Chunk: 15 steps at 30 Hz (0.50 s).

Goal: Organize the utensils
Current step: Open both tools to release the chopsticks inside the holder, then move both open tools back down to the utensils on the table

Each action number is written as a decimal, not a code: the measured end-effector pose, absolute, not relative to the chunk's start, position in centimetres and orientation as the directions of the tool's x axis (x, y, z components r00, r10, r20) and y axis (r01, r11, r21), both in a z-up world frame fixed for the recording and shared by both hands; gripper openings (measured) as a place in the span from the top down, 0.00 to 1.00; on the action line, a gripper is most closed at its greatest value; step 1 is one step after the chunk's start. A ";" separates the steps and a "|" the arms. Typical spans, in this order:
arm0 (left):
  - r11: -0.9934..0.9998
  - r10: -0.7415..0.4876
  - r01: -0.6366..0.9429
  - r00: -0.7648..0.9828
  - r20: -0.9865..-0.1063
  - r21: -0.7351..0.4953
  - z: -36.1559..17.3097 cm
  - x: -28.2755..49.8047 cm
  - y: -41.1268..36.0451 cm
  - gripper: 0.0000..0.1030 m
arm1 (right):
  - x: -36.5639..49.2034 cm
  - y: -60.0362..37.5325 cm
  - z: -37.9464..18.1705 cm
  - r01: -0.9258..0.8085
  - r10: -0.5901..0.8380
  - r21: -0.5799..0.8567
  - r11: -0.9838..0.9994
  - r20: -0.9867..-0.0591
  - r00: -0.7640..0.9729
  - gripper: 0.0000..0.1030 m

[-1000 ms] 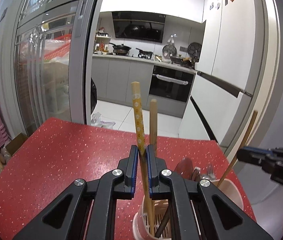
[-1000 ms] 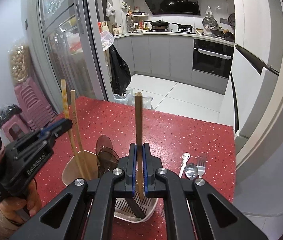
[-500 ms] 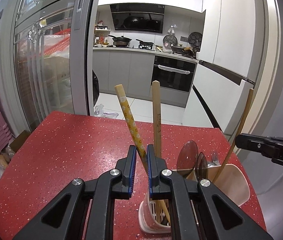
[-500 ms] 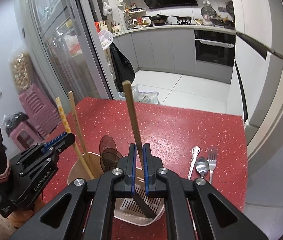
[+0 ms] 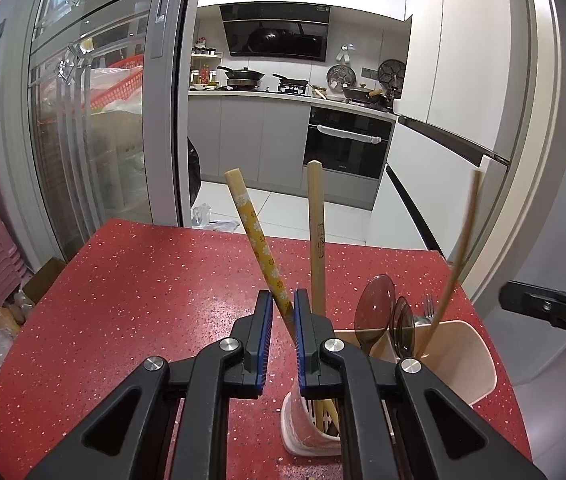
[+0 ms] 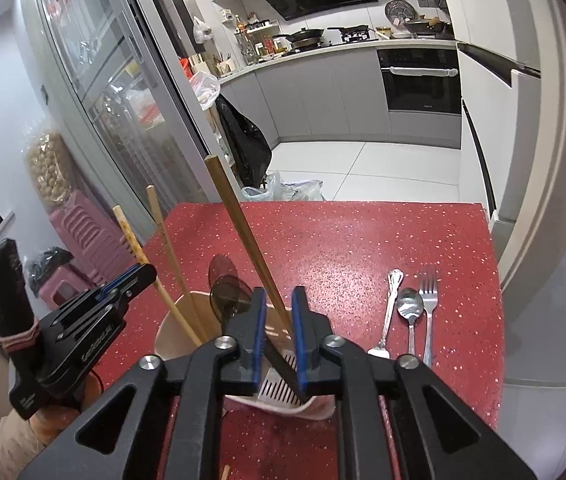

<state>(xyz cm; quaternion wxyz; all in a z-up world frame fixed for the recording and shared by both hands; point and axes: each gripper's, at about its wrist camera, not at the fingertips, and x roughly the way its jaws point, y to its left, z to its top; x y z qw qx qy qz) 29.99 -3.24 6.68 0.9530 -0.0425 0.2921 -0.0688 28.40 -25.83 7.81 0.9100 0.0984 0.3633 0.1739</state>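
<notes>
Left to right across the red speckled bench (image 6: 343, 248). Far left, the left tool (image 5: 283, 320), a black two-finger clamp with blue pads, carries white lettering on its side that is too distorted to read surely. Its jaws have just been opening and now stand slightly apart; the yellow chopstick with white flower print (image 5: 259, 240) passes between them, leaning left, no longer pinched. Just beside it a plain pale wooden chopstick (image 5: 317, 240) stands nearly upright, with small dark characters down its shaft, illegible. Both chopsticks drop into the cream plastic utensil holder with slotted base (image 6: 279, 388), which rests on the bench. Two translucent brown plastic spoons (image 5: 383, 312) stand bowl-up in the holder's wider compartment. Next, the right tool (image 6: 277, 312) has also just been opening; a brown wooden chopstick with a dark tip (image 6: 243, 240) slants between its parted pads, its tip down on the slotted base. Further right, apart from the holder, an ornate silver-handled utensil (image 6: 389, 312), a silver spoon (image 6: 410, 312) and a silver fork (image 6: 429, 300) lie side by side on the bench.
</notes>
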 end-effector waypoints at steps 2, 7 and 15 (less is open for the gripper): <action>0.988 -0.151 0.100 0.820 -0.552 -0.121 6.8 29.7 -3.1 0.00 | 27.6 -26.1 7.9 -0.243 0.393 0.315 0.917 -0.619 0.680 0.79; 0.992 -0.127 0.094 0.848 -0.515 -0.089 7.3 28.4 -3.4 0.00 | 25.6 -26.5 7.8 -0.241 0.409 0.341 0.909 -0.608 0.680 0.79; 0.995 -0.103 0.089 0.851 -0.515 -0.053 7.7 25.2 -2.6 0.00 | 21.9 -26.1 7.0 -0.253 0.440 0.374 0.892 -0.596 0.671 0.24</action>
